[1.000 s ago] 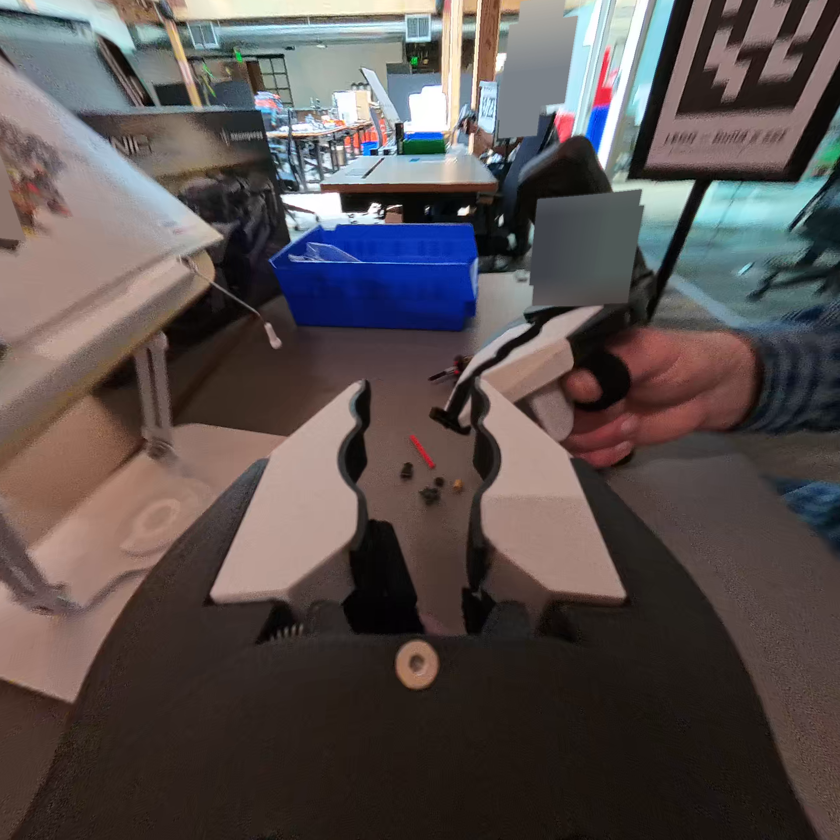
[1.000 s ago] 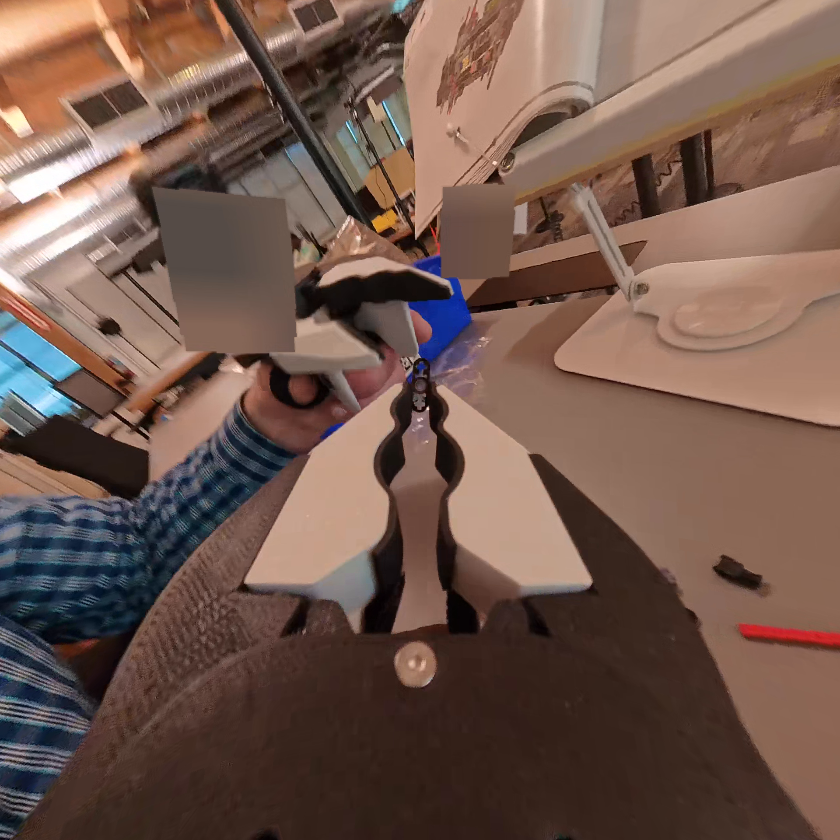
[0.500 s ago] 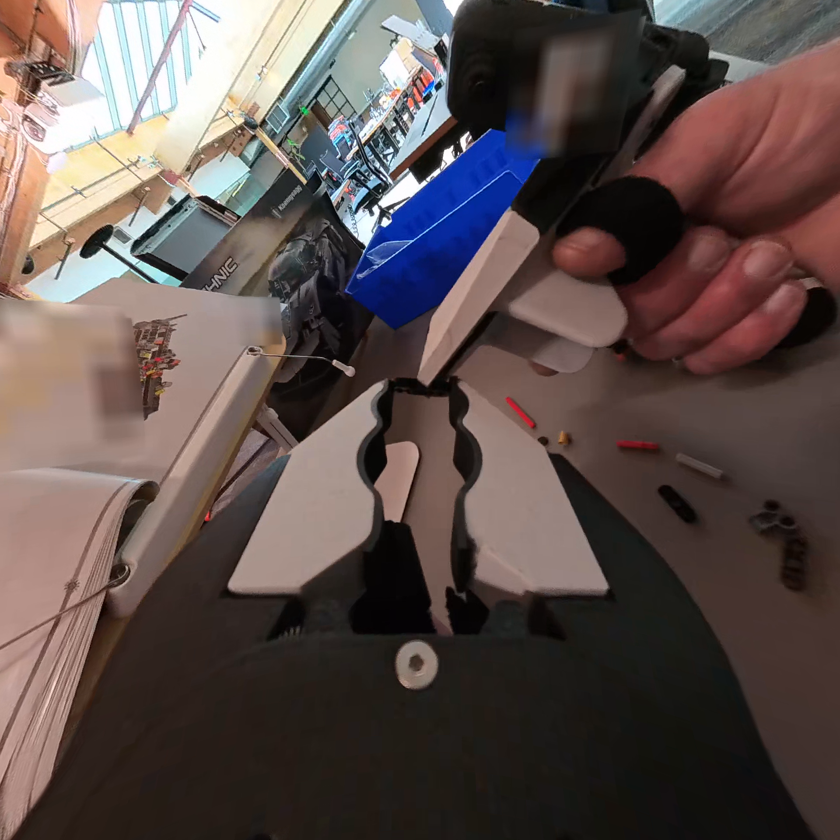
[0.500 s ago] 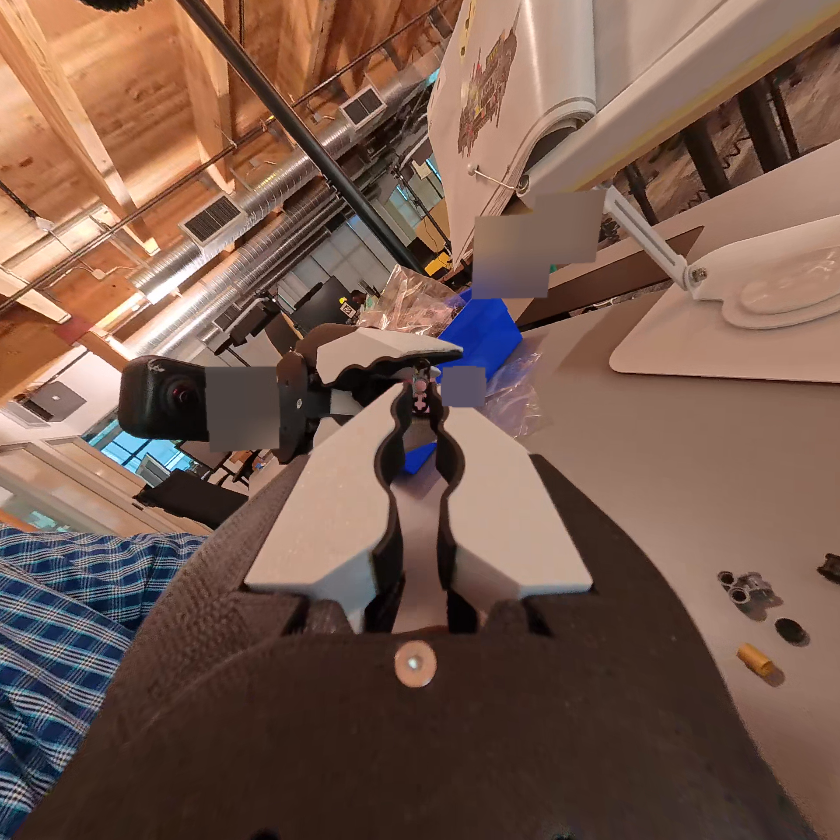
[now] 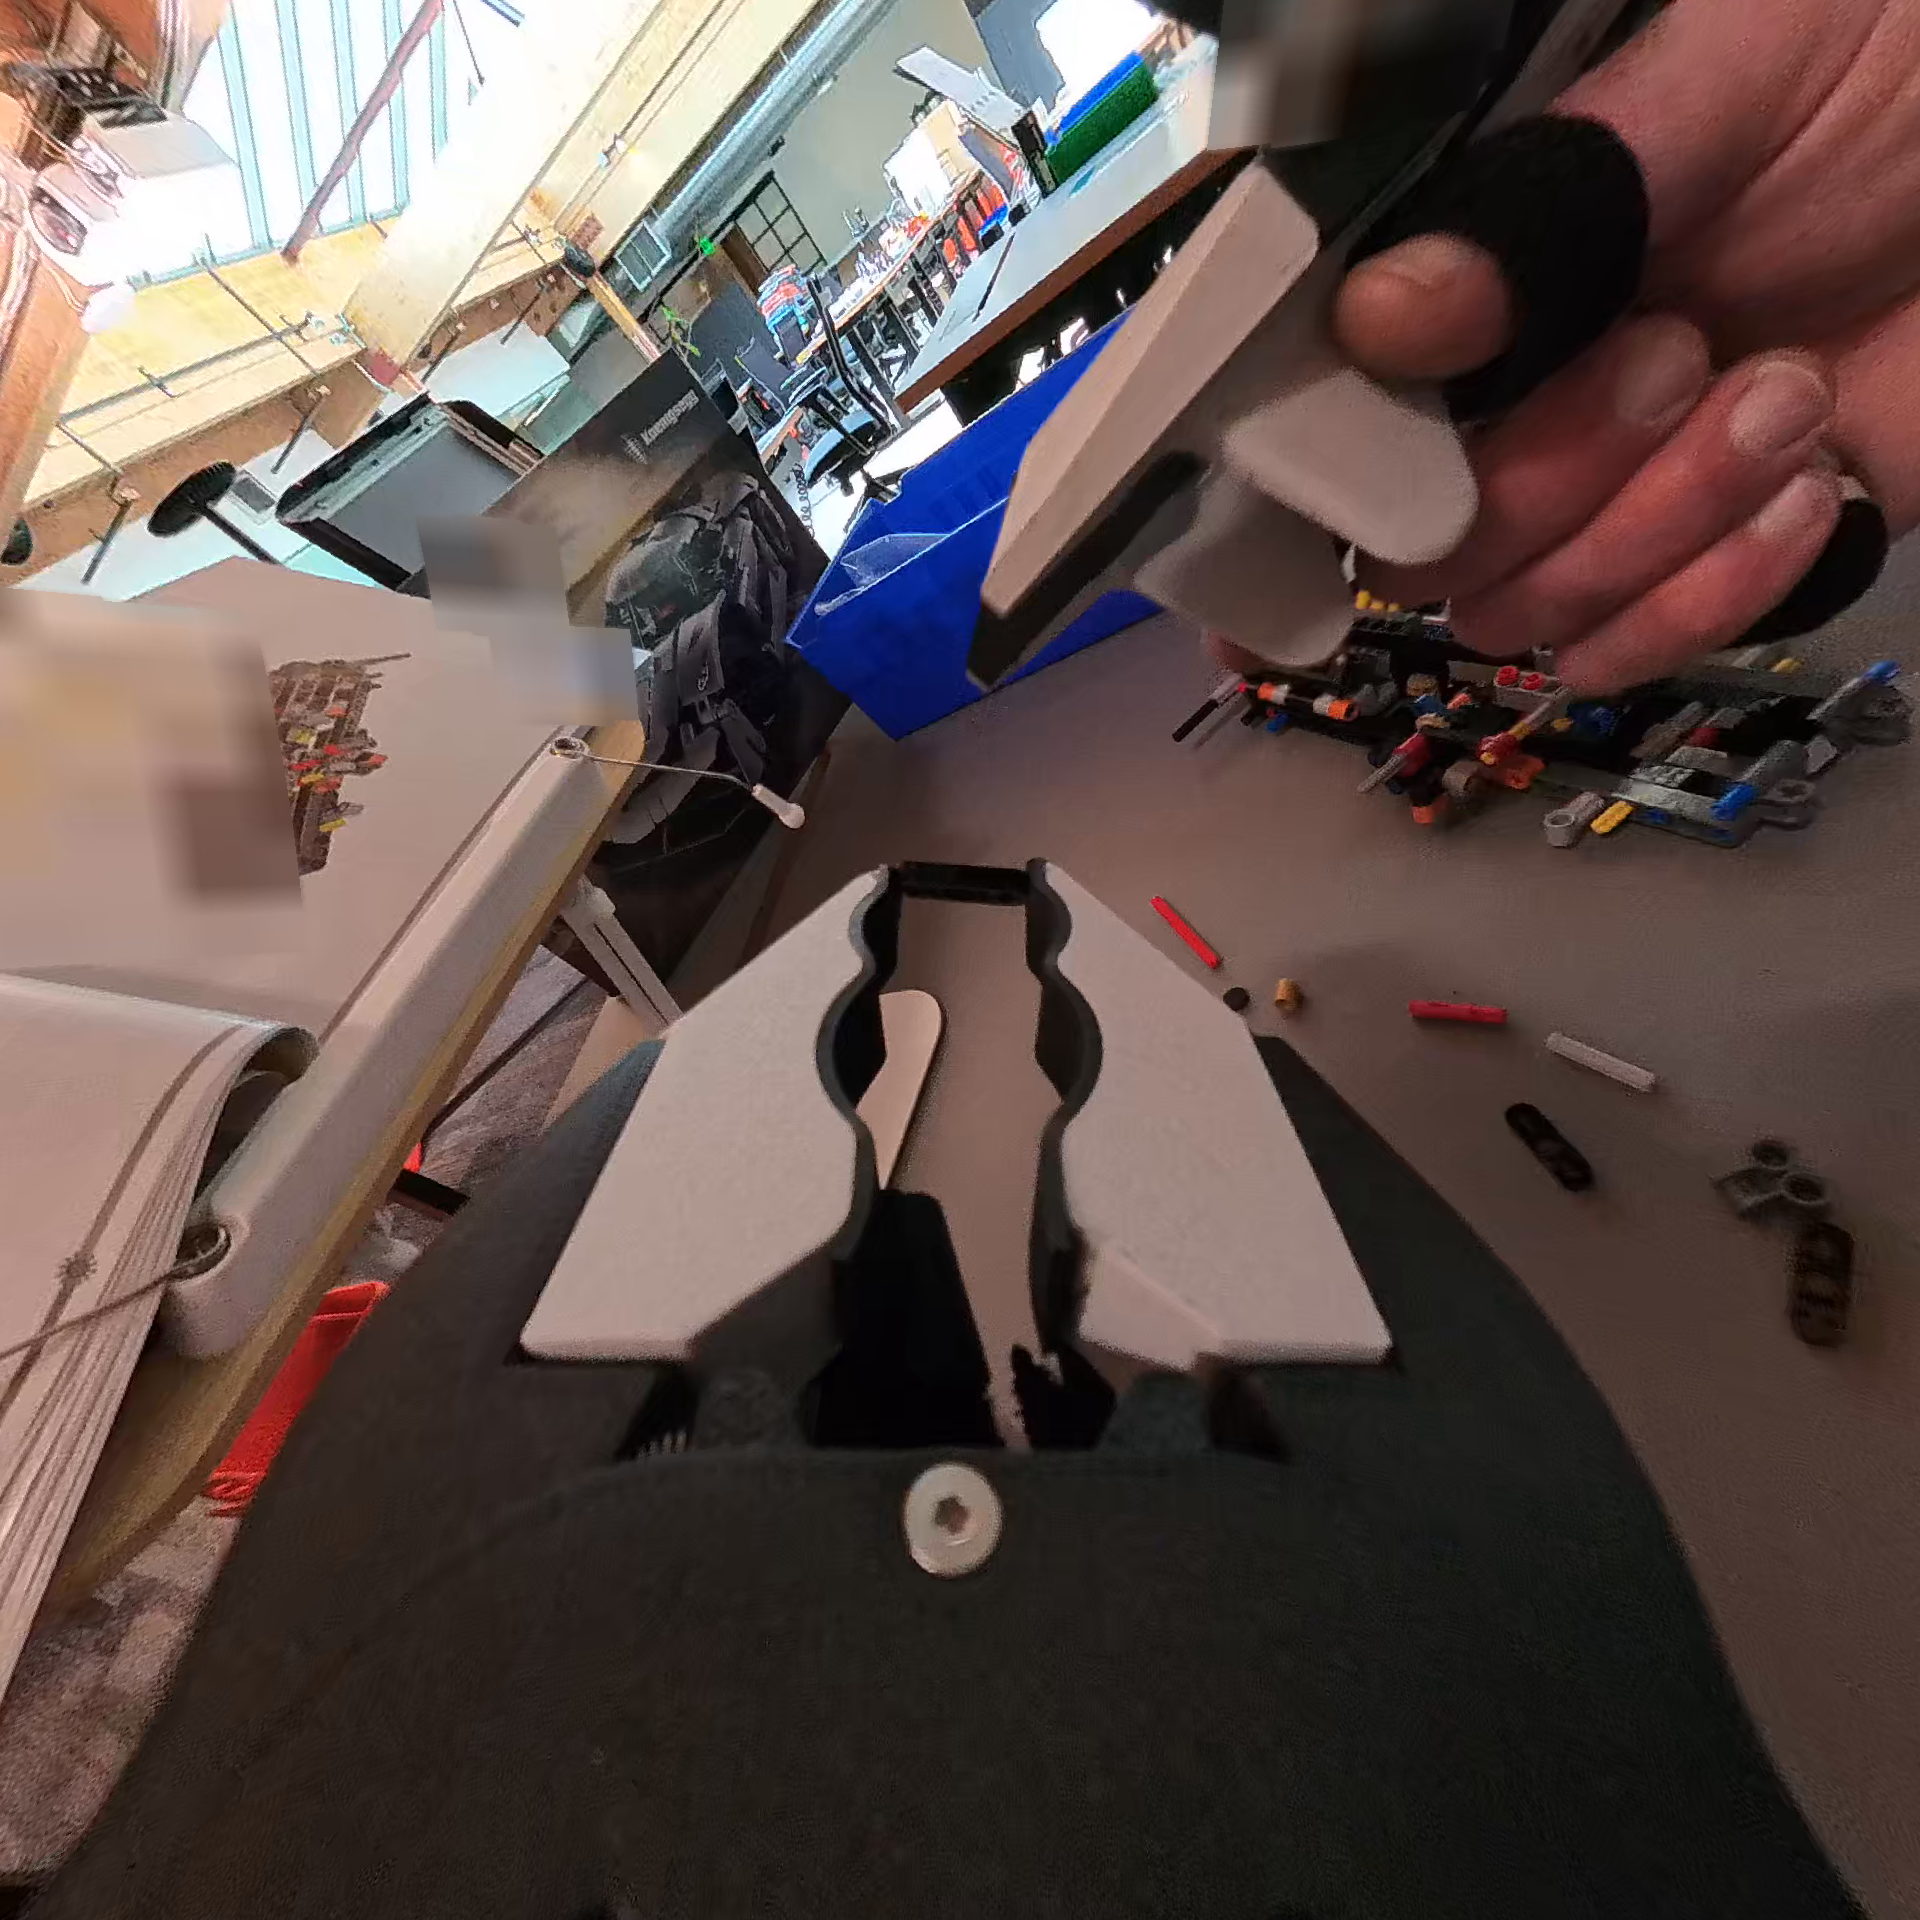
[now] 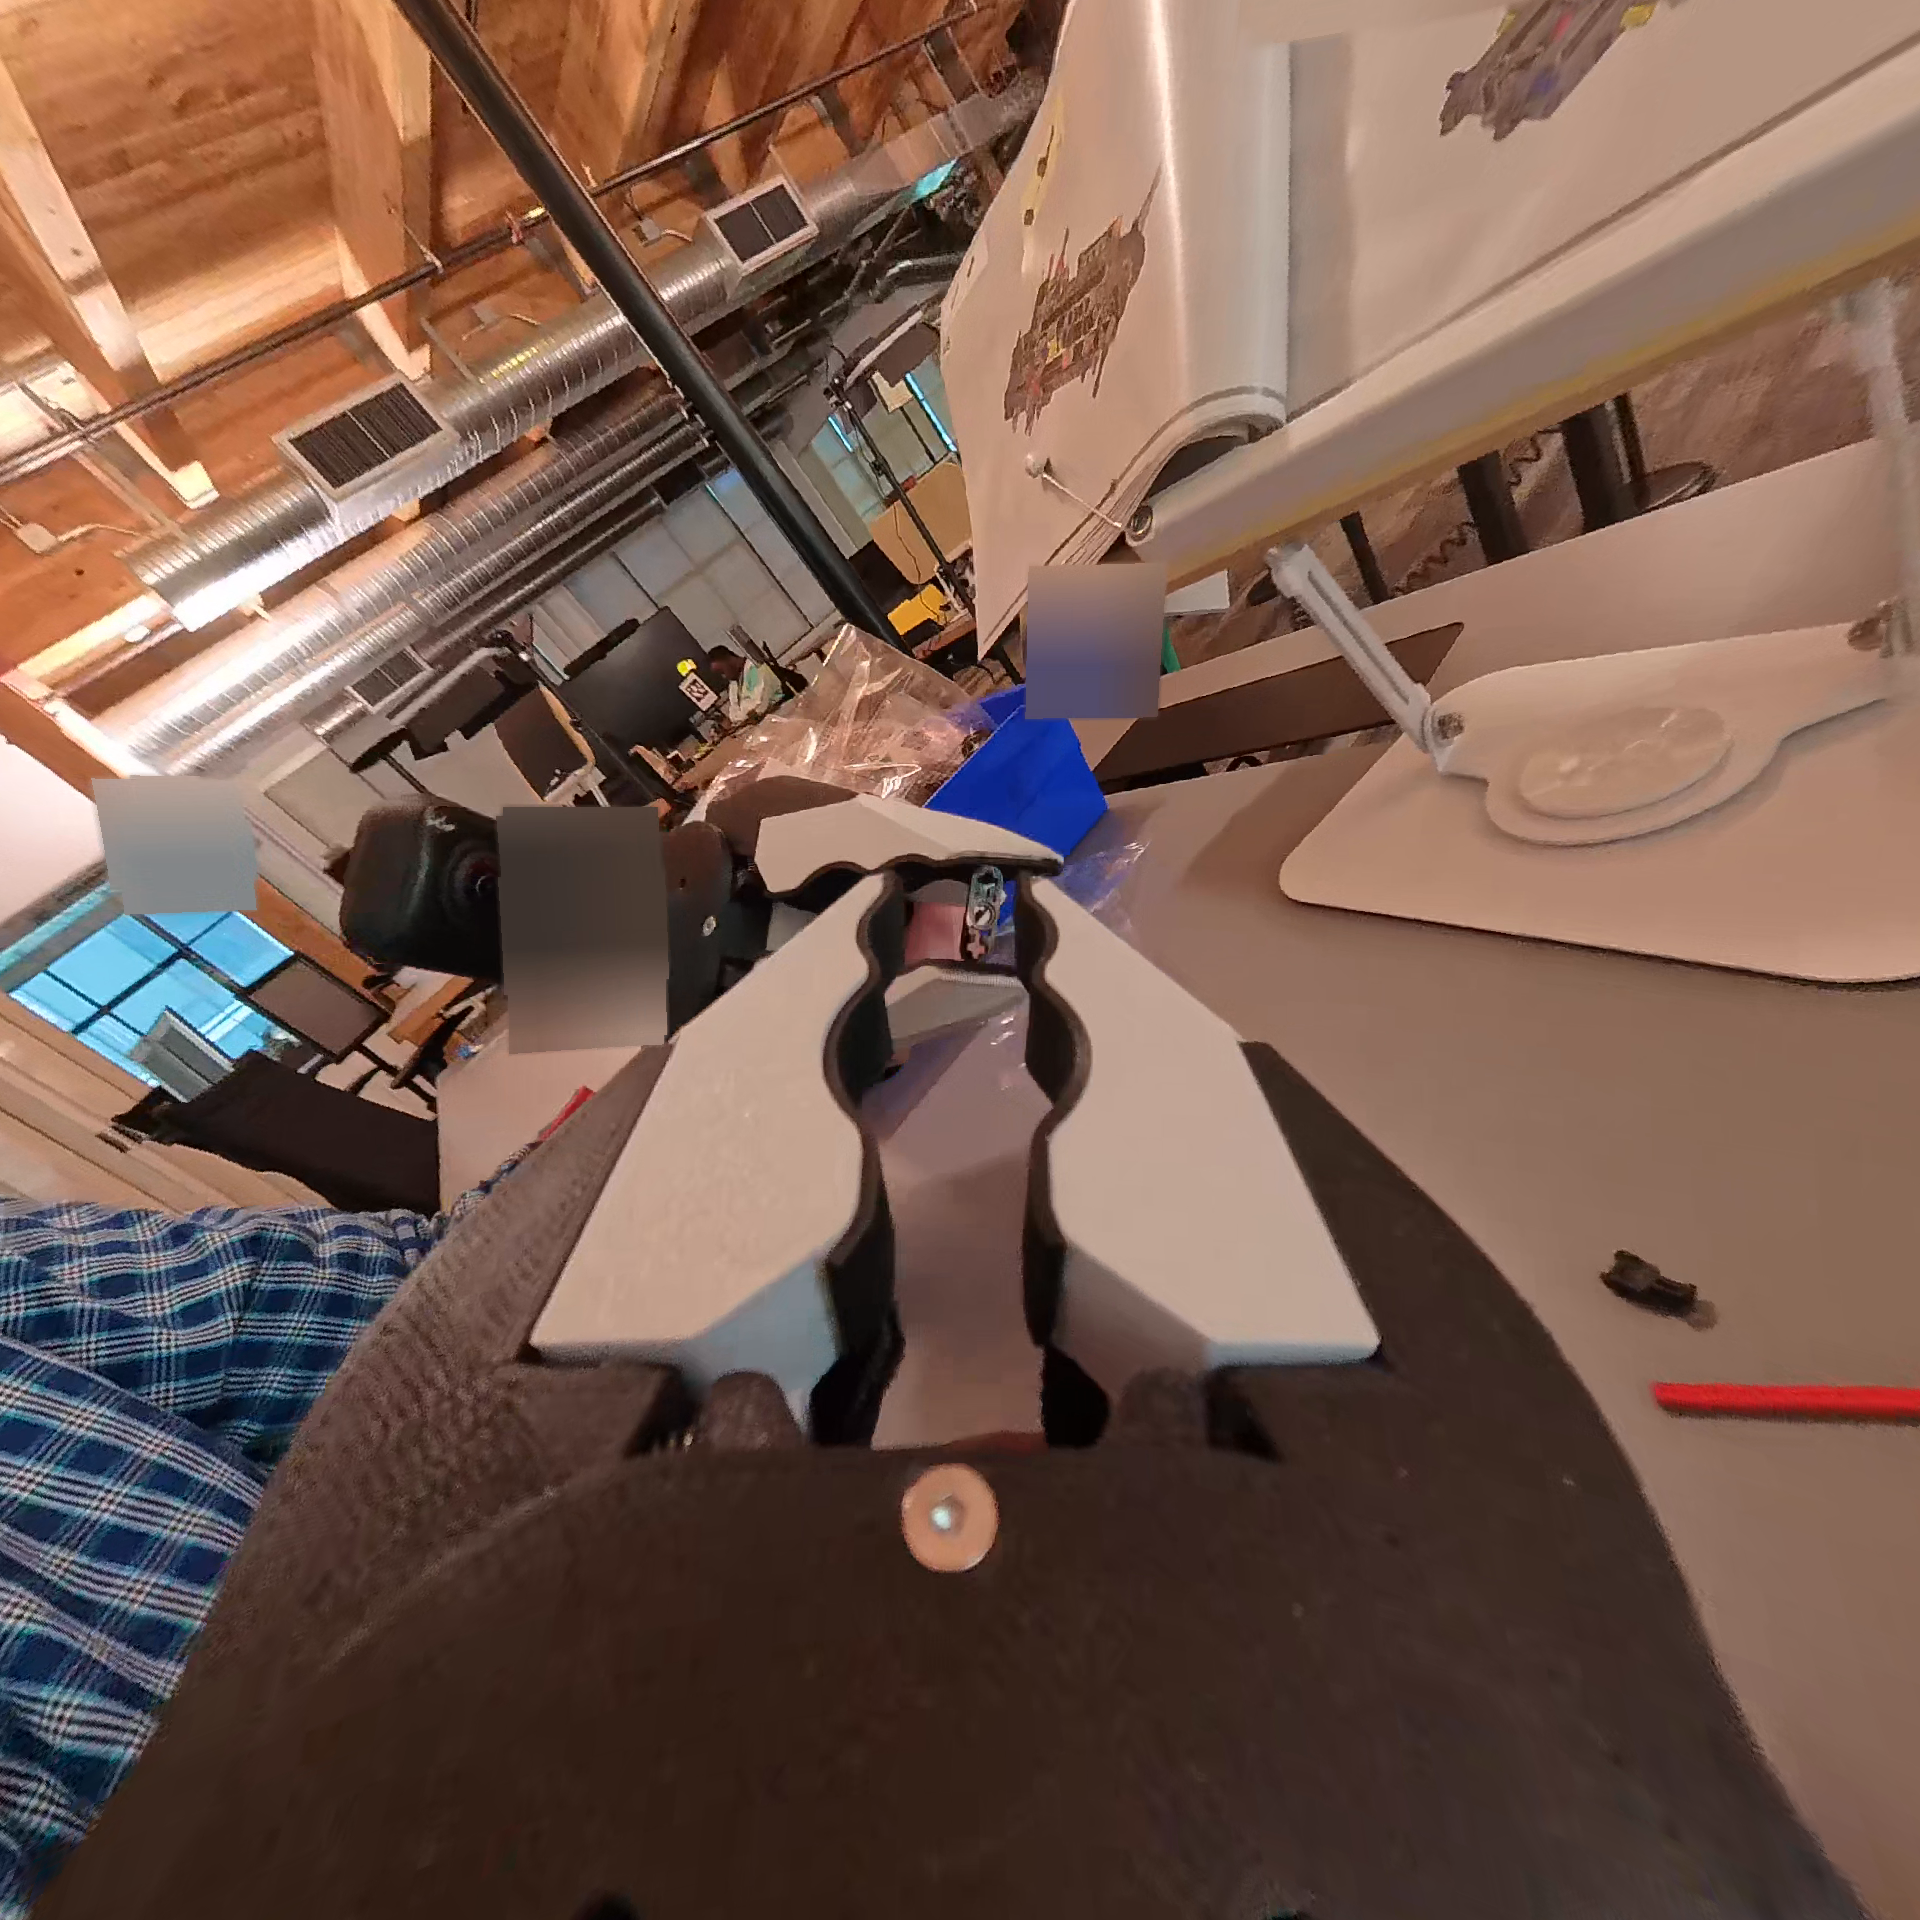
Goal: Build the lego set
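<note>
— What is seen nearest in the left wrist view?

— The left gripper (image 5: 961,902) is seen pinched onto a black beam (image 5: 961,881), which is held crosswise between the fingertips, clear of the grey table (image 5: 1351,1299).

— And the right one?

— In its own view the right gripper (image 6: 961,904) is held with its fingers spread, and nothing is clamped. A small holed piece (image 6: 983,902) is seen in the gap, close to one finger, hanging under the tip of the other gripper (whether it is the same beam cannot be told).

— What is laid on the table beyond?

— Loose parts are scattered just past the left fingers: a red axle (image 5: 1184,932), a tan bush (image 5: 1288,993), a second red pin (image 5: 1457,1011), a pale rod (image 5: 1600,1062) and a short black link (image 5: 1548,1145). Farther back, the half-built lego set (image 5: 1621,758) is lain flat, partly covered by the hand (image 5: 1662,343) by which the right gripper is gripped.

— And behind?

— A blue bin (image 5: 914,613) is set at the table's far side, and an instruction booklet (image 5: 343,831) is propped on a white stand at the left.
</note>
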{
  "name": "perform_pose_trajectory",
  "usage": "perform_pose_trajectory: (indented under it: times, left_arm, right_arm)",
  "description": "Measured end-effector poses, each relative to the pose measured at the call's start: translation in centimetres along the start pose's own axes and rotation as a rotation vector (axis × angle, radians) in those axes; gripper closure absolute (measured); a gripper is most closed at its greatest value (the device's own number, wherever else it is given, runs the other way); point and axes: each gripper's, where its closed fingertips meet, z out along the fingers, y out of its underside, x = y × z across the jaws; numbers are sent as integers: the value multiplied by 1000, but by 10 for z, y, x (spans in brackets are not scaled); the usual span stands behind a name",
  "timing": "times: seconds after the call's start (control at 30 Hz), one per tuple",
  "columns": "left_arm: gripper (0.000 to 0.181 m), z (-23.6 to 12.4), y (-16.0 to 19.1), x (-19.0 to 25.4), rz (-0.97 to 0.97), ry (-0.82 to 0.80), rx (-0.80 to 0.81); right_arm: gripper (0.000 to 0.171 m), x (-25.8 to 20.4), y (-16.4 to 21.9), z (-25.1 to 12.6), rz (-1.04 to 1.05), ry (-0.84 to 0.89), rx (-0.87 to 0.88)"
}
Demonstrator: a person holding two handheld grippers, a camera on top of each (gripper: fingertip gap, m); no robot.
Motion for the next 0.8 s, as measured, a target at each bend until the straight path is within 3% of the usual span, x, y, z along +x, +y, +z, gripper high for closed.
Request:
perform_pose_trajectory:
  times: [0.47,0.67,0.8]
  left_arm:
    - [158,1,12,14,-186,139,44]
    - [158,1,15,33,-246,269,45]
    - [158,-1,19,45,-273,345,28]
  right_arm:
    - [153,-1,1,-48,-215,112,-132]
    - [155,0,20,-66,-366,171,-274]
    - [154,3,47,-79,-542,216,-458]
